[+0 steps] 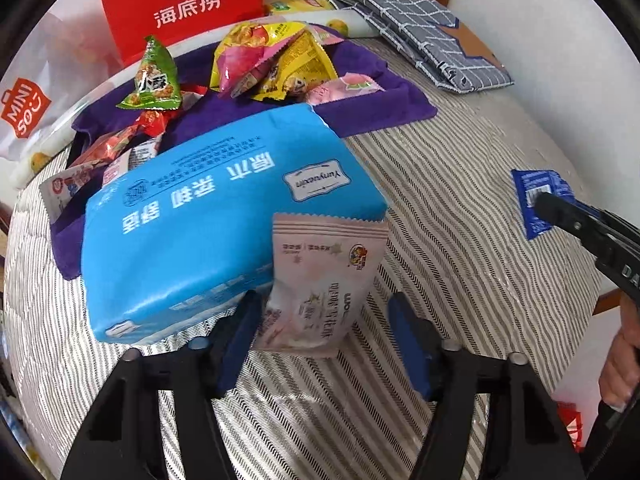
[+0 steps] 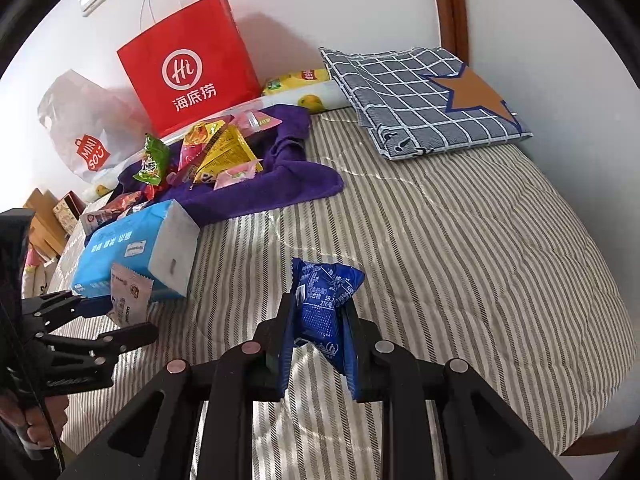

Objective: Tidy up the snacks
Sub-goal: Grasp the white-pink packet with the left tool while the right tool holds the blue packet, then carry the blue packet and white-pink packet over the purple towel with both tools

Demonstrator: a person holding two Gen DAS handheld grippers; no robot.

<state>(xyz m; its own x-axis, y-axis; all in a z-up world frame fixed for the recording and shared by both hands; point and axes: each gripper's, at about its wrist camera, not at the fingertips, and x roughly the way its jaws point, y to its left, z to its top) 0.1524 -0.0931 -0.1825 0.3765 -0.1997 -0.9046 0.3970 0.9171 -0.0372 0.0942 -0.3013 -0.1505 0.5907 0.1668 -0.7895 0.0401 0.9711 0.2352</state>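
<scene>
A pale pink snack packet (image 1: 324, 268) stands upright against a blue tissue pack (image 1: 224, 216) on the striped bed. My left gripper (image 1: 324, 304) straddles it with its jaws apart. The left pad (image 1: 240, 336) is at the packet's edge, while the right pad (image 1: 408, 340) is clear of it. The right wrist view shows this gripper (image 2: 128, 318) low at the left with the pink packet (image 2: 130, 296). My right gripper (image 2: 320, 320) is shut on a dark blue snack packet (image 2: 324, 304) above the bedding. It also shows at the right edge of the left wrist view, where the right gripper (image 1: 552, 208) pinches that blue packet (image 1: 536, 196).
Several loose snack packets (image 2: 216, 152) lie heaped on a purple towel (image 2: 276, 184) behind the tissue pack. A red paper bag (image 2: 192, 68) and a white plastic bag (image 2: 88, 132) stand at the wall. Folded checked cloth (image 2: 416, 100) lies at the bed's head. A person's hand (image 1: 618, 356) grips the right handle.
</scene>
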